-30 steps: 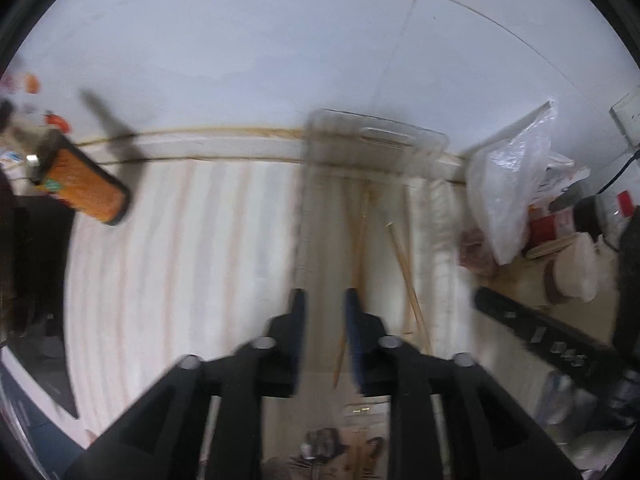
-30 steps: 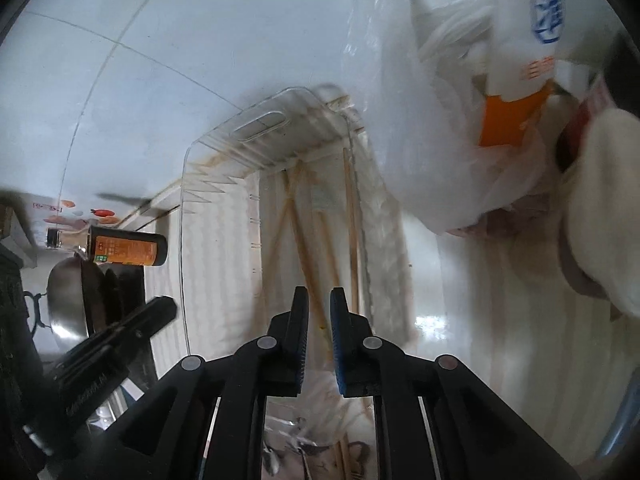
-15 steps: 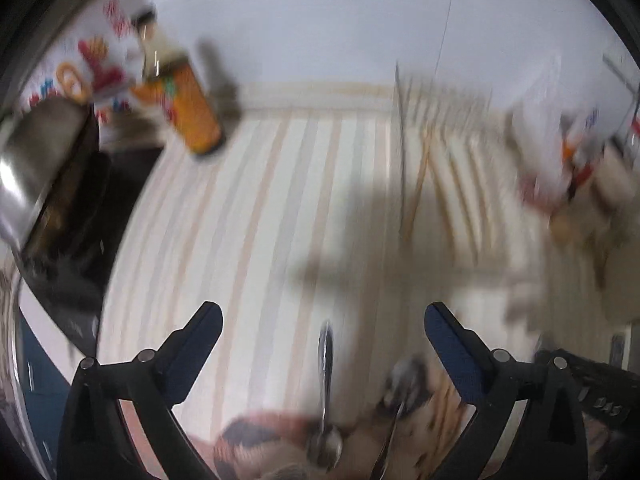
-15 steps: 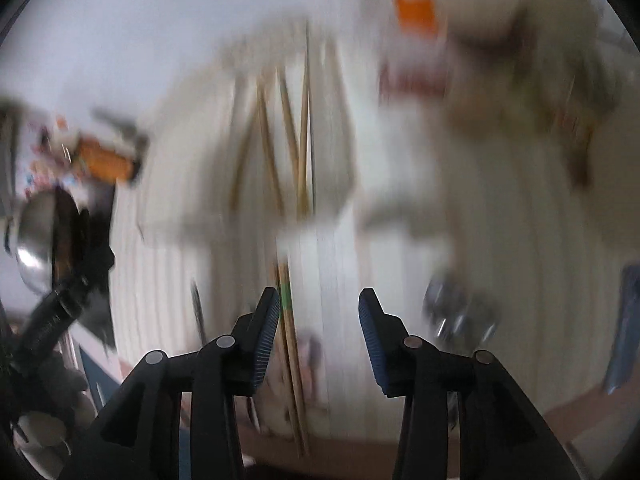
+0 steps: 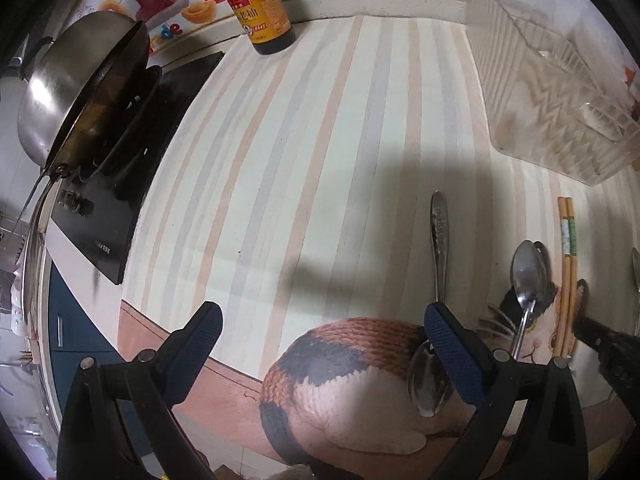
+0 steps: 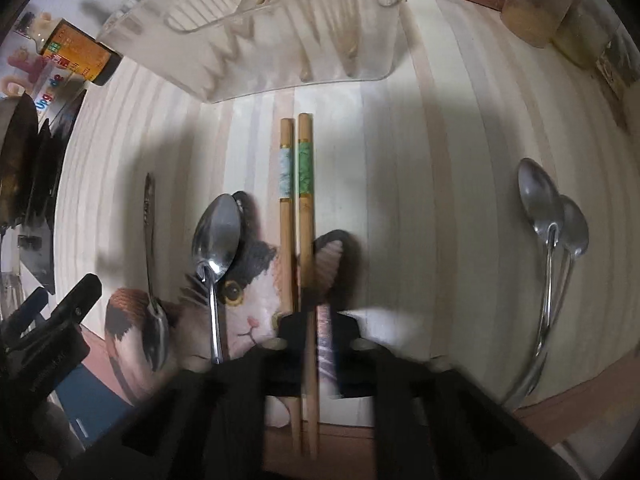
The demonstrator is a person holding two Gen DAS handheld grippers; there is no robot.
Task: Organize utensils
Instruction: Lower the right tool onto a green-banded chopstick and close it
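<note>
A pair of wooden chopsticks lies on the striped counter, pointing at the clear plastic organizer tray. My right gripper sits low over their near ends, jaws close around them; blur hides whether it grips. Spoons lie left and right of the chopsticks. My left gripper is wide open and empty above the cat-print mat, with a spoon by its right finger. The tray and chopsticks also show in the left wrist view.
A soy sauce bottle stands at the back. A steel wok sits on a black stove at left. Jars stand at the back right. The counter's front edge lies just under both grippers.
Both grippers pulled back from the tray toward the counter's front edge. The left opened wide. The right opened, then came down around the chopsticks' near ends.
</note>
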